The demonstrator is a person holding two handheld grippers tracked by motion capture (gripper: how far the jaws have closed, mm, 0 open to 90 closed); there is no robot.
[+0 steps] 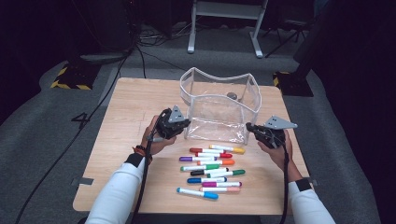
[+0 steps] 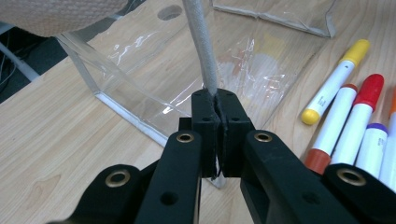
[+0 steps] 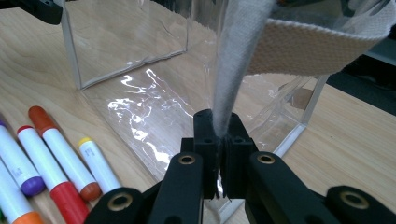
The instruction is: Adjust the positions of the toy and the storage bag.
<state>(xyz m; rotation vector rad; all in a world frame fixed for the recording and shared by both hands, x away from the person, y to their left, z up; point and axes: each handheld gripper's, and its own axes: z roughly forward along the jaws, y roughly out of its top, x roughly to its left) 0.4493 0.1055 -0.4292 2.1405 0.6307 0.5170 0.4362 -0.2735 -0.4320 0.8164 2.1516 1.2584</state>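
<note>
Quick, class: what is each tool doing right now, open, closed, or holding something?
Left tool: closed on the white edge trim of the clear pouch.
Right tool: closed on the same pouch's white trim, at its other end.

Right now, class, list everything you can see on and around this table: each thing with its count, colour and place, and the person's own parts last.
Pouch: one, clear with white trim, standing open at the middle of the table's far half.
Markers: about eleven, white barrels with caps in yellow, red, purple, orange, green, black, blue, pink and more, lying in a loose stack in front of the pouch.
Table: one, light wood, on grey carpet.
Frame: one, white metal legs, on the floor beyond the table.
Cables: several, black, on the floor at left.
Sleeves: two, white, coming in from the bottom.
Left gripper: black, shut on the pouch's left trim.
Right gripper: black, shut on the pouch's right trim.
</note>
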